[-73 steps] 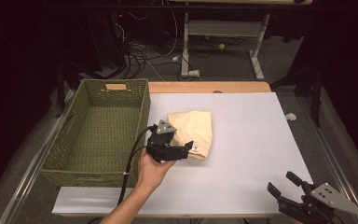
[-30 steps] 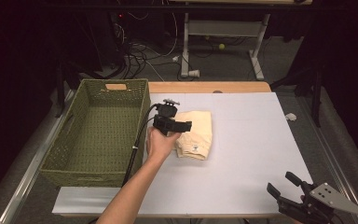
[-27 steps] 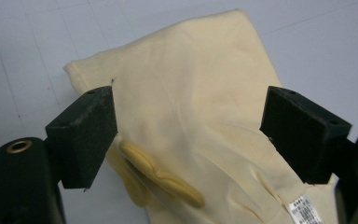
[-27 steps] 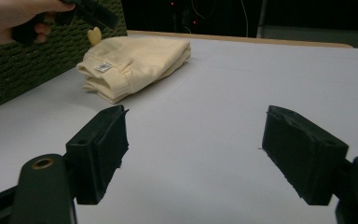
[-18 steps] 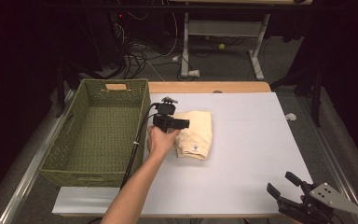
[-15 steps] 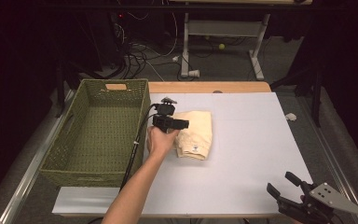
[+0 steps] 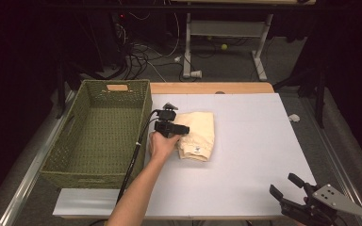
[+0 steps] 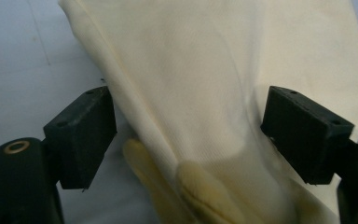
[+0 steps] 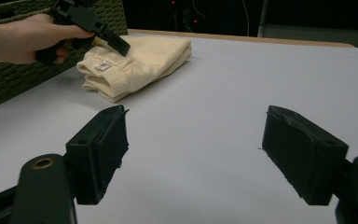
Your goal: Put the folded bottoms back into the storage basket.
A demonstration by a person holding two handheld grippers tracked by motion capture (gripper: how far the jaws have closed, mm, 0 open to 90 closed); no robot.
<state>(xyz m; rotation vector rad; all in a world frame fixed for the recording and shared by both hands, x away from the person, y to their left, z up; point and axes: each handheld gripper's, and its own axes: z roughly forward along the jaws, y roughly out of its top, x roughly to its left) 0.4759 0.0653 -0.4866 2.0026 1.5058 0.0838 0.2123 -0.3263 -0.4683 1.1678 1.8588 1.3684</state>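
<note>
Left gripper (image 7: 185, 128): held in the person's left hand (image 7: 162, 143), reaching over the near-left part of the folded cloth; jaws spread wide in the left gripper view, one on each side of the fabric — nothing pinched between them.

Left gripper, own view (image 8: 189, 135): pale yellow fabric straight ahead and between the jaws; a rolled fold edge lies low between them; whether the pads touch the fabric cannot be told.

Folded cloth (image 7: 198, 134): cream-yellow, folded into a neat stack, flat on the white table; directly under and ahead of the left gripper, well apart from the right gripper. A small label shows on its near edge (image 9: 103, 66).

Right gripper (image 7: 292, 188): low at the near-right corner of the table, jaws parted wide and holding nothing; grey plate on top of it.

Right gripper, own view (image 9: 193, 149): bare white surface between the jaws — the cloth (image 9: 137, 63) lies far ahead and to the left, with the left gripper (image 9: 116, 42) resting over it.

Basket (image 7: 75, 160): green, woven, open-topped; just left of the left gripper and hand, close beside the cloth.

Table (image 7: 254, 141): white top under both grippers.

Cable (image 7: 134, 157): black, trailing back from the left gripper along the forearm, beside the basket wall.
</note>
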